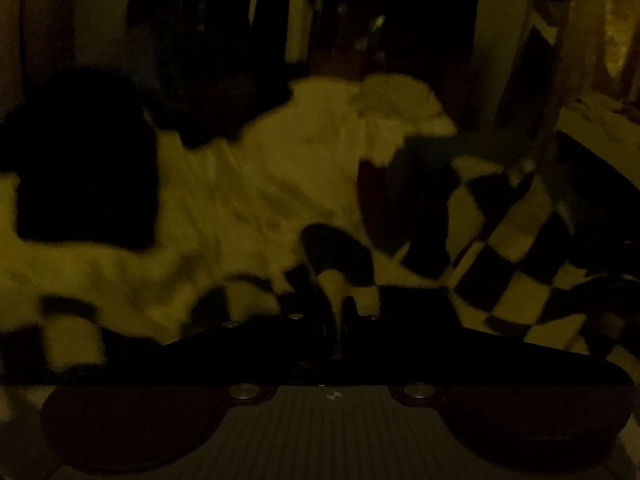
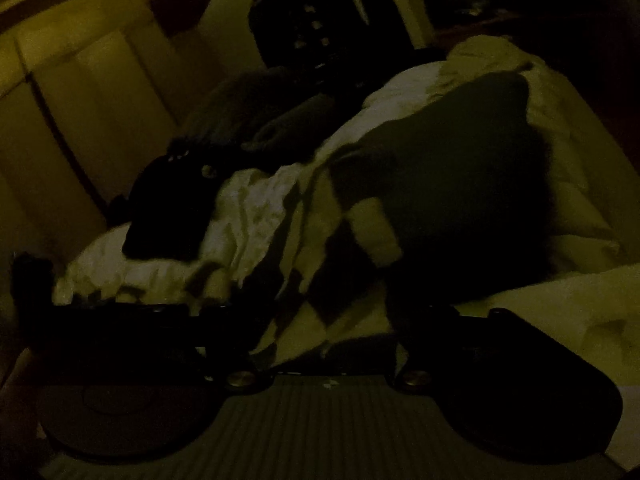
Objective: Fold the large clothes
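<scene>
Left wrist view: the left gripper point(image 1: 340, 320) has its fingers pressed together, pinching a fold of the large black-and-cream checkered fleece garment point(image 1: 500, 280). The garment lies crumpled on a pale rumpled bed sheet point(image 1: 260, 168). A dark rectangular cloth piece point(image 1: 84, 184) rests toward the bed's left edge; a dark cabinet point(image 1: 400, 32) stands beyond the far edge. Dim light and blur hide finer detail.

Right wrist view: the checkered garment point(image 2: 320, 264) runs from the bed surface down between the fingers of the right gripper point(image 2: 324, 344); whether the fingers clamp it or merely straddle it cannot be told. The other gripper appears as a dark mass point(image 2: 168, 212) over the sheet point(image 2: 256, 208). Pale wardrobe doors point(image 2: 88, 92) stand beside the bed.

Risk, as judged: thick fleece may slip from a shallow pinch, and uneven pulling by the two grippers would skew the fold line. Loose cloth near the bed's near edge could slide off. Open room looks limited: the sheet is cluttered with dark items, so spreading the garment flat demands clearing or careful placement toward the bed's centre.
</scene>
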`<act>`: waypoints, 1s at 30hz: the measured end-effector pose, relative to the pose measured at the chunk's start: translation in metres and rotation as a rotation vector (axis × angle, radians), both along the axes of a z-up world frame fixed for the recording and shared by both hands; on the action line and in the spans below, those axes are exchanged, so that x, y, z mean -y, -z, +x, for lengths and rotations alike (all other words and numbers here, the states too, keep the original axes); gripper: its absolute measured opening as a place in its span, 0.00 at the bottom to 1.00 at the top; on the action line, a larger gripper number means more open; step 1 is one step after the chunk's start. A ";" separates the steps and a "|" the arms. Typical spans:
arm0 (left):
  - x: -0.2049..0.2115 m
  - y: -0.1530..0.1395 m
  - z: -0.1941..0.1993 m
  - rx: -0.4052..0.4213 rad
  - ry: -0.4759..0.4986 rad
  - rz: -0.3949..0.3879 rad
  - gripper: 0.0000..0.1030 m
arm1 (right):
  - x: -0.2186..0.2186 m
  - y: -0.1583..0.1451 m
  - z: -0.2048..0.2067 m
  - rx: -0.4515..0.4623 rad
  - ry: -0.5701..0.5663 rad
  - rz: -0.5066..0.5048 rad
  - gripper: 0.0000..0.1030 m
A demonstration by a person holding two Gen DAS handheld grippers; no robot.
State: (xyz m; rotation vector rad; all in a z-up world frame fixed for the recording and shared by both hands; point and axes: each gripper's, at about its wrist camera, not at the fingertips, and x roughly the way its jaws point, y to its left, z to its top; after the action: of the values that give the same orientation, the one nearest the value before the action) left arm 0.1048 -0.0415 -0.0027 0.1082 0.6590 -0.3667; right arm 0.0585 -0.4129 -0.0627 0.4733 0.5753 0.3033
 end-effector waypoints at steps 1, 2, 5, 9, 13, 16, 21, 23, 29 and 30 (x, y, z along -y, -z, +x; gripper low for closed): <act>-0.007 -0.011 -0.009 0.015 -0.001 -0.011 0.62 | 0.004 0.001 0.001 -0.008 0.008 0.019 0.59; -0.016 -0.024 -0.019 0.027 0.003 -0.030 0.62 | 0.006 0.003 0.002 -0.017 0.012 0.034 0.59; -0.033 -0.045 -0.038 0.038 -0.007 -0.051 0.63 | 0.008 0.005 0.004 -0.038 0.014 0.049 0.61; -0.042 -0.043 -0.061 -0.019 0.003 -0.060 0.88 | 0.005 0.003 0.004 -0.042 -0.005 0.043 0.66; -0.040 -0.014 -0.074 -0.048 -0.022 0.057 1.00 | 0.001 0.003 0.005 -0.049 -0.010 0.024 0.71; -0.052 0.000 -0.072 -0.090 -0.062 0.046 1.00 | 0.002 0.004 0.005 -0.059 -0.005 0.031 0.71; -0.086 0.000 -0.056 -0.115 -0.186 -0.096 1.00 | 0.003 0.005 0.006 -0.070 0.003 0.044 0.71; -0.087 0.002 -0.046 -0.140 -0.198 -0.134 1.00 | 0.002 0.005 0.006 -0.074 0.003 0.042 0.72; -0.042 0.021 -0.030 -0.292 -0.035 -0.224 1.00 | 0.003 0.006 0.008 -0.084 0.002 0.048 0.73; -0.032 0.021 -0.028 -0.275 -0.031 -0.201 0.99 | 0.003 0.006 0.008 -0.085 0.003 0.050 0.73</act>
State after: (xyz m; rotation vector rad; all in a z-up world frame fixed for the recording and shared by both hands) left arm 0.0769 -0.0093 -0.0238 -0.1465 0.8901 -0.4194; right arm 0.0663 -0.4161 -0.0685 0.5371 0.6510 0.2967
